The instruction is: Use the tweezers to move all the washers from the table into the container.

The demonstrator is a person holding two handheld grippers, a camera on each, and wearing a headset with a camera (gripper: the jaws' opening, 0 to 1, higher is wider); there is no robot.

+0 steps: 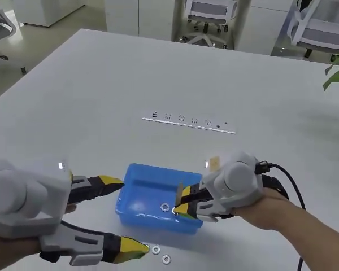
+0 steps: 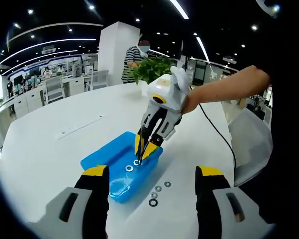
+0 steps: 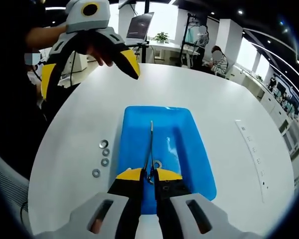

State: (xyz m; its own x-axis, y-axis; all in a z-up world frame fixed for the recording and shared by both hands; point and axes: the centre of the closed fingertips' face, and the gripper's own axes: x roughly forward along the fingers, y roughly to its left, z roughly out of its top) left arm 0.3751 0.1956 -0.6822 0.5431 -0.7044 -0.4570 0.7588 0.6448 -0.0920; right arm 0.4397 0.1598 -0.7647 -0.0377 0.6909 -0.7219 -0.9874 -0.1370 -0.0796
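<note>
White bench, blue container near front edge; right gripper clenched on tweezers over it, left gripper splayed; washers alongside.

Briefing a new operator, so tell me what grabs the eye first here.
The bright blue container stands out on the white table, close to the person. The right gripper hangs over it, shut on thin tweezers, and a washer already lies inside. Four more washers lie in a row on the table beside the container.
</note>
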